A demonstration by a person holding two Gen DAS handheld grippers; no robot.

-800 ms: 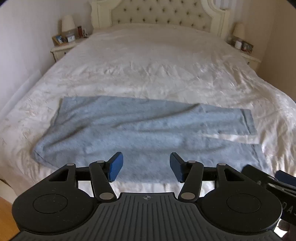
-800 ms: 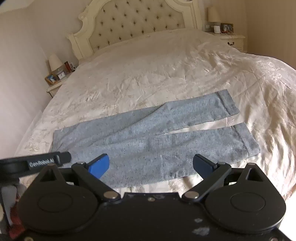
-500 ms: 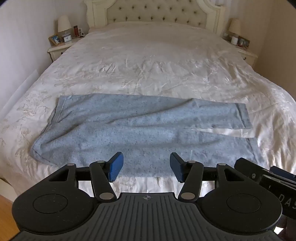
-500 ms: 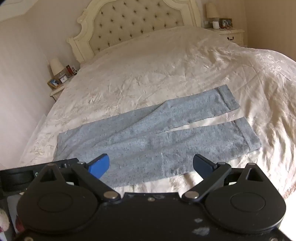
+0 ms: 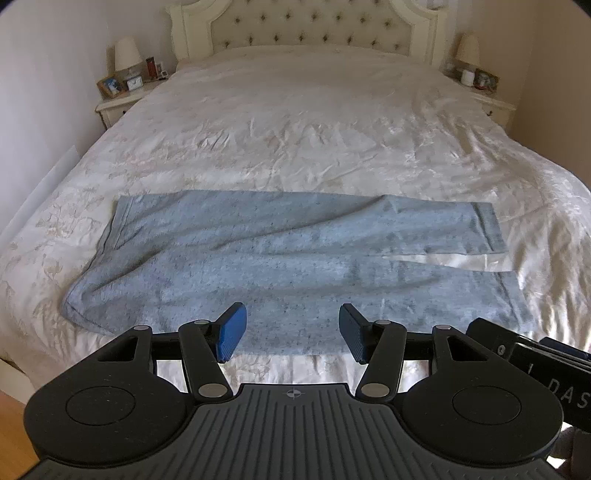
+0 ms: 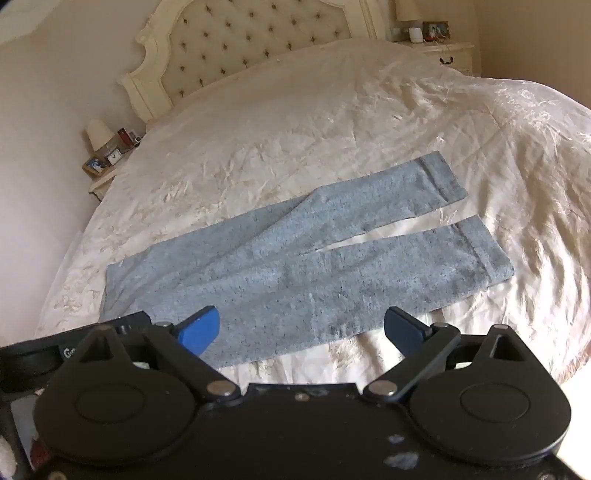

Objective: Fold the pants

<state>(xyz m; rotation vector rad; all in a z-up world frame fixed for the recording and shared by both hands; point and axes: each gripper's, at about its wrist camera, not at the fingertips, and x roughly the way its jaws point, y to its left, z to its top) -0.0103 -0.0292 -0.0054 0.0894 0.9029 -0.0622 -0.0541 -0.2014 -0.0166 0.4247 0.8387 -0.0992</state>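
Grey-blue pants [image 5: 280, 258] lie spread flat across the near part of the bed, waist to the left and both legs to the right with a narrow gap between the cuffs. They also show in the right wrist view [image 6: 295, 266]. My left gripper [image 5: 292, 334] is open and empty, held above the pants' near edge. My right gripper [image 6: 301, 330] is open wide and empty, also above the near edge, to the right of the left one. The right gripper's body shows in the left wrist view [image 5: 535, 362].
The bed [image 5: 314, 122] has a wrinkled cream cover and a tufted headboard [image 5: 314, 26]. Nightstands with lamps and small items stand at the left [image 5: 122, 99] and right [image 5: 484, 96] of the headboard. Wood floor [image 5: 11, 424] shows at the bed's near left corner.
Both grippers have risen and drawn back a little, so the pants sit lower and farther in both views. Both stay open. The pants have not moved.
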